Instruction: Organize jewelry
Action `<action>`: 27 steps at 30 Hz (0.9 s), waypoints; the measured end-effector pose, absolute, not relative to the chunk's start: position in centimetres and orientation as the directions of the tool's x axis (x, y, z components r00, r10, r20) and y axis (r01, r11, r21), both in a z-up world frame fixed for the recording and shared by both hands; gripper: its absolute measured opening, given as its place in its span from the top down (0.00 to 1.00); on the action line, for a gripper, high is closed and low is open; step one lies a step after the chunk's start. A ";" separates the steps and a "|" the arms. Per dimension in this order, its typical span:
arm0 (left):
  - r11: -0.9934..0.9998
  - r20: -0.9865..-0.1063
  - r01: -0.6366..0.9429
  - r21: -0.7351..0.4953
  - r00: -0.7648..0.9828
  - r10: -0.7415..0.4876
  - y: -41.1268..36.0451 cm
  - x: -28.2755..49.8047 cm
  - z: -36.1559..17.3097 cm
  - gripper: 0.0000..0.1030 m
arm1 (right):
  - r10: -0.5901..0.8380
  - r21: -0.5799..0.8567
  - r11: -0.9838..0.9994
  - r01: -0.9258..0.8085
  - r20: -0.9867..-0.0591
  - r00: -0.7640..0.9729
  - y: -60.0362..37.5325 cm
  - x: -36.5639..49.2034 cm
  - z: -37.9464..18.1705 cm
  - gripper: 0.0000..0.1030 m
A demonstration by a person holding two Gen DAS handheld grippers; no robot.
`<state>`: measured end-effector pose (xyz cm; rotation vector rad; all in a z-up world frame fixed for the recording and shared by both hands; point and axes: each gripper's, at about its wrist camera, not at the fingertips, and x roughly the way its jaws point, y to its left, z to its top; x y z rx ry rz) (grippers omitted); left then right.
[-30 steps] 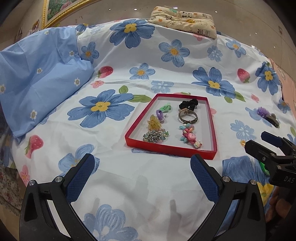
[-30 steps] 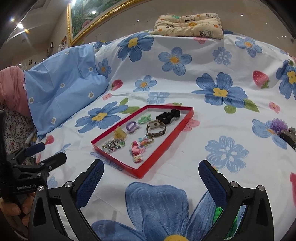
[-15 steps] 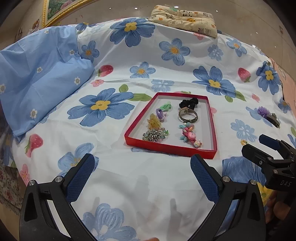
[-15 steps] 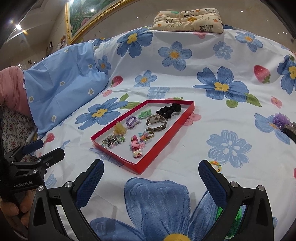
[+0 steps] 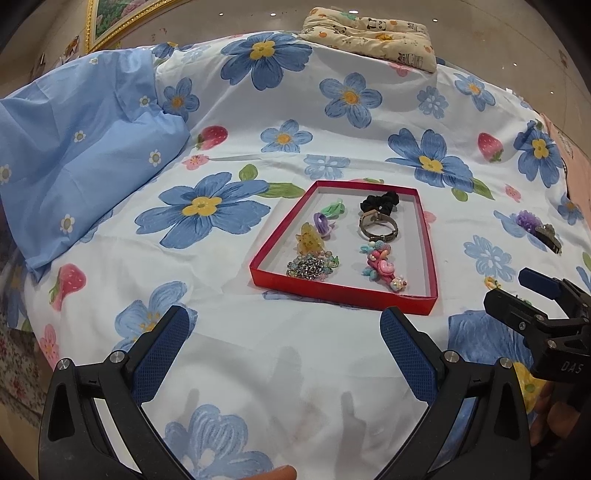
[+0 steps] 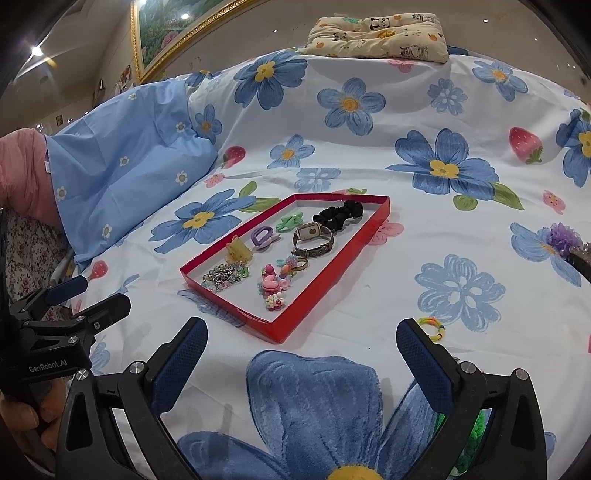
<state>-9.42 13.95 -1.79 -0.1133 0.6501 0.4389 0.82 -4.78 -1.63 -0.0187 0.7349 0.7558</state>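
A red tray [image 5: 341, 297] [image 6: 332, 280] lies on the flowered bedspread and holds a black scrunchie [image 5: 380, 202], a watch [image 5: 377, 225], clips and beaded pieces. A small rainbow ring [image 6: 431, 327] lies on the spread just past my right gripper's right finger; it also shows in the left wrist view [image 5: 493, 283]. A purple scrunchie [image 6: 563, 236] and a dark clip [image 5: 550, 238] lie far right. A green item [image 6: 474, 439] shows under my right gripper. My left gripper [image 5: 284, 349] and right gripper [image 6: 301, 360] are open and empty, near the tray's front edge.
A blue pillow [image 5: 74, 147] lies at the left. A folded patterned cushion [image 5: 369, 31] sits at the far end of the bed. The bed edge drops away at the left.
Both grippers have drawn back slightly, so the rainbow ring has come into view beside the right gripper. Nothing was gripped or released.
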 end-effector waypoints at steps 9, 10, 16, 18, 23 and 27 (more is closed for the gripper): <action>0.904 -0.616 -0.426 0.032 0.704 0.354 14.0 -9.3 -2.1 0.00 | 0.618 0.238 0.739 -0.631 -0.613 0.493 -4.7 0.8 -1.6 0.00; 0.904 -0.615 -0.426 0.032 0.704 0.354 14.0 -9.3 -2.1 0.00 | 0.618 0.238 0.739 -0.630 -0.612 0.494 -4.7 0.8 -1.6 0.00; 0.904 -0.616 -0.427 0.032 0.704 0.354 14.0 -9.2 -2.1 0.00 | 0.622 0.238 0.735 -0.635 -0.610 0.491 -4.5 0.7 -1.4 0.00; 0.904 -0.616 -0.427 0.033 0.703 0.355 14.0 -9.2 -2.1 0.00 | 0.624 0.238 0.733 -0.637 -0.608 0.491 -4.4 0.6 -1.3 0.00; 0.905 -0.620 -0.424 0.035 0.701 0.353 14.0 -9.1 -2.4 0.00 | 0.629 0.238 0.728 -0.642 -0.603 0.490 -4.4 0.5 -1.0 0.00; 0.903 -0.617 -0.428 0.039 0.700 0.359 14.0 -9.2 -2.3 0.00 | 0.632 0.238 0.725 -0.646 -0.601 0.489 -4.4 0.5 -0.9 0.00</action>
